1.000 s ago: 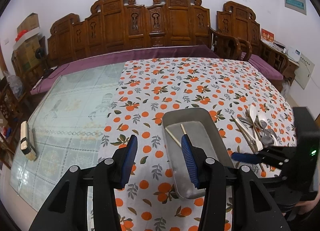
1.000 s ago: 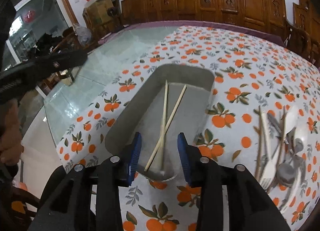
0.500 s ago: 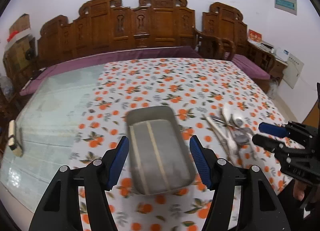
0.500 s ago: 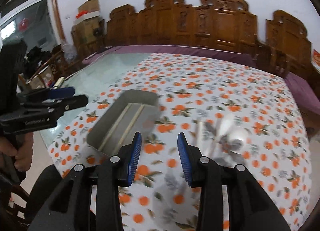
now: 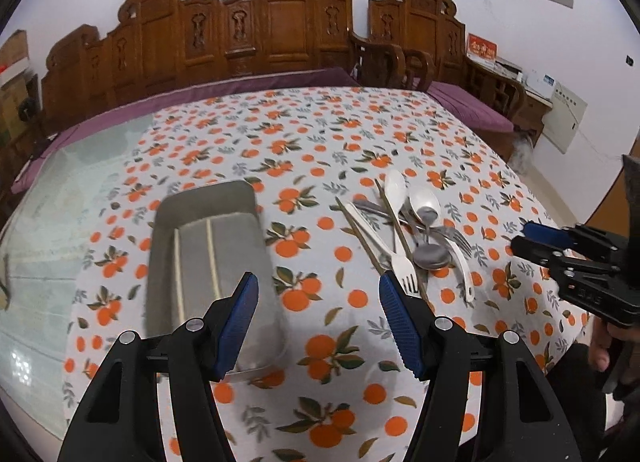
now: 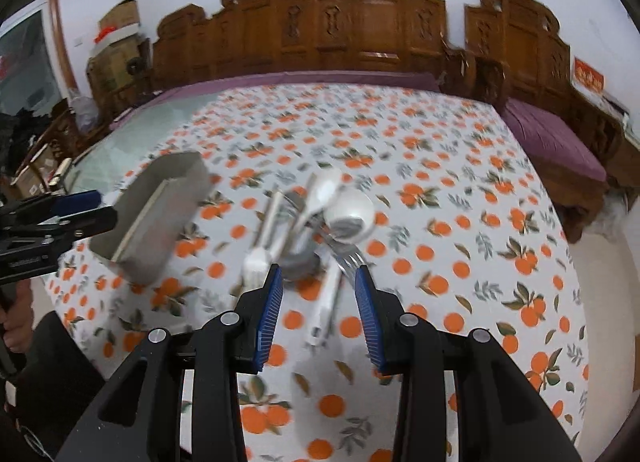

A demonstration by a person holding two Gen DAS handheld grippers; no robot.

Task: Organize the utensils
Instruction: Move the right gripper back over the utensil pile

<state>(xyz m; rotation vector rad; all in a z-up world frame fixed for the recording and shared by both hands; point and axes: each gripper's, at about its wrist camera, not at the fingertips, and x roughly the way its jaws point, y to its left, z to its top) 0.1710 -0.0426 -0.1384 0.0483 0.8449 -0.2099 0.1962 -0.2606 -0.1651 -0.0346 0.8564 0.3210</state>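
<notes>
The left tongs (image 5: 316, 318) hang above the near edge of the desk (image 5: 400, 125) with their blue pads spread wide and nothing between them, over the strip of orange-print tablecloth (image 5: 320, 165) that separates the metal tray (image 5: 208, 197) from the pile of utensils (image 5: 404, 229). The tray sits toward the near left part of the cloth, close to where the cloth gives way to the bare glass top (image 5: 72, 189), and two pale chopsticks (image 5: 212, 254) lie lengthwise inside it, apart from each other. The pile lies well to the right of the tray, nearer the desk's right edge: a white plastic fork (image 5: 384, 246) and a pair of brown chopsticks (image 5: 396, 221) on its left side, a white spoon (image 5: 394, 185) and a glossy ladle-like spoon (image 5: 426, 203) toward the far side, a grey spoon bowl (image 5: 430, 256) and a metal fork (image 5: 456, 236) overlapping in the middle. The right tongs (image 6: 319, 300) are also open and empty, held just above the near end of that pile, with a white handle (image 6: 328, 306) showing on the cloth between the pads; this view is motion-blurred, so finer detail of the pile cannot be told. Carved wooden benches (image 5: 280, 29) stand beyond the desk's far edge.
</notes>
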